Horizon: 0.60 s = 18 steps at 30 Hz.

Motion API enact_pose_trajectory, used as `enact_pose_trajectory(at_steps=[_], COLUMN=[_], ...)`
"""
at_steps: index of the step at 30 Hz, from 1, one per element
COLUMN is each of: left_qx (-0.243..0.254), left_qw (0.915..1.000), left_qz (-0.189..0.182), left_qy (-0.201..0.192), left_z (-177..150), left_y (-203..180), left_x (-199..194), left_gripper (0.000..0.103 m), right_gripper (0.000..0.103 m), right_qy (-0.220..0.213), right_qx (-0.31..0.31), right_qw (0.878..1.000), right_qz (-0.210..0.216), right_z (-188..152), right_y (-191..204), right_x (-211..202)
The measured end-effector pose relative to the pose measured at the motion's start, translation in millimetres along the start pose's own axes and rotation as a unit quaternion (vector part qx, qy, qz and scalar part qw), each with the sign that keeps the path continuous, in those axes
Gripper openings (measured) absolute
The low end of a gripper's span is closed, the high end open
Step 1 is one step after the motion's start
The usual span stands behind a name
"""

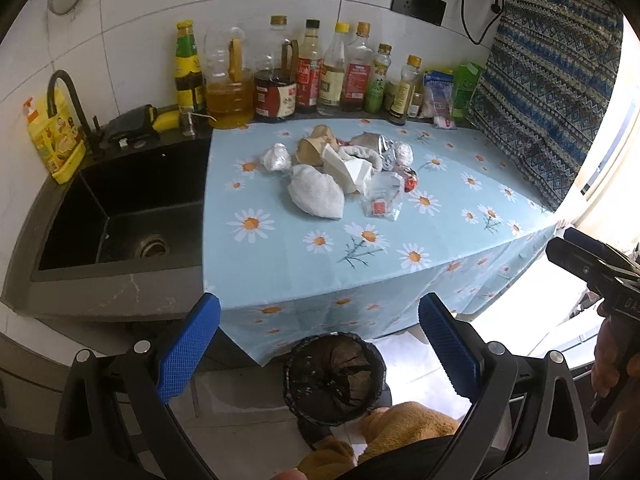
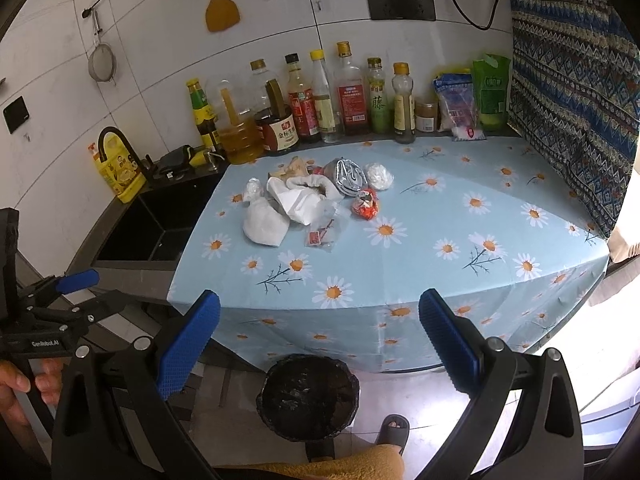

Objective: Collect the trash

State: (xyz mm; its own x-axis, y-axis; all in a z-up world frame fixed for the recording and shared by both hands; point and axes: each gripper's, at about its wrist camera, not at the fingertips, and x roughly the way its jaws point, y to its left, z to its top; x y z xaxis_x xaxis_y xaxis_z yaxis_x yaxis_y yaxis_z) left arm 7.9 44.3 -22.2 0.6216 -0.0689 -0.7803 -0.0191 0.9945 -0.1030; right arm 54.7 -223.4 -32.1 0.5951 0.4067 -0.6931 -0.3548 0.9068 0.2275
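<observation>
From the left wrist view, the left gripper (image 1: 319, 344) hangs near the table (image 1: 400, 248) edge with its blue fingers (image 1: 188, 354) spread wide and nothing between them. This view alone shows the drain at the bottom of the black sink (image 1: 120, 216) on the left, and the right gripper (image 1: 588, 260) at the far right edge, too cropped to tell its state here. The trash pile (image 1: 340, 172) sits mid-table, toward the far side: a white cloth bundle, crumpled paper, brown cups, foil and clear wrappers. Below the table edge stands a bin (image 1: 334, 380) lined with a black bag.

From the right wrist view, the right gripper (image 2: 319, 344) also has its fingers (image 2: 450, 346) spread and empty. Only here appear a hanging wooden spatula (image 2: 221, 4), a strainer (image 2: 102, 64) and a sandalled foot (image 2: 394, 430) beside the bin (image 2: 308, 396). The trash pile (image 2: 312, 200) lies left of the table's (image 2: 440, 264) centre, in front of the bottles (image 2: 320, 100).
</observation>
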Motion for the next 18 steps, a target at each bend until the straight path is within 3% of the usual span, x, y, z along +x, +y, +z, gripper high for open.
enact_pose_trajectory(at_steps=[18], left_qx=[0.006], left_qw=[0.9989], left_qz=[-0.043], left_qy=[0.015], left_z=[0], left_y=[22], left_x=[12], left_gripper=[0.096], right_gripper=[0.099], right_qy=[0.024], right_qx=[0.023], right_qw=[0.998], right_qz=[-0.047], right_z=[-2], right_y=[13], right_x=[4])
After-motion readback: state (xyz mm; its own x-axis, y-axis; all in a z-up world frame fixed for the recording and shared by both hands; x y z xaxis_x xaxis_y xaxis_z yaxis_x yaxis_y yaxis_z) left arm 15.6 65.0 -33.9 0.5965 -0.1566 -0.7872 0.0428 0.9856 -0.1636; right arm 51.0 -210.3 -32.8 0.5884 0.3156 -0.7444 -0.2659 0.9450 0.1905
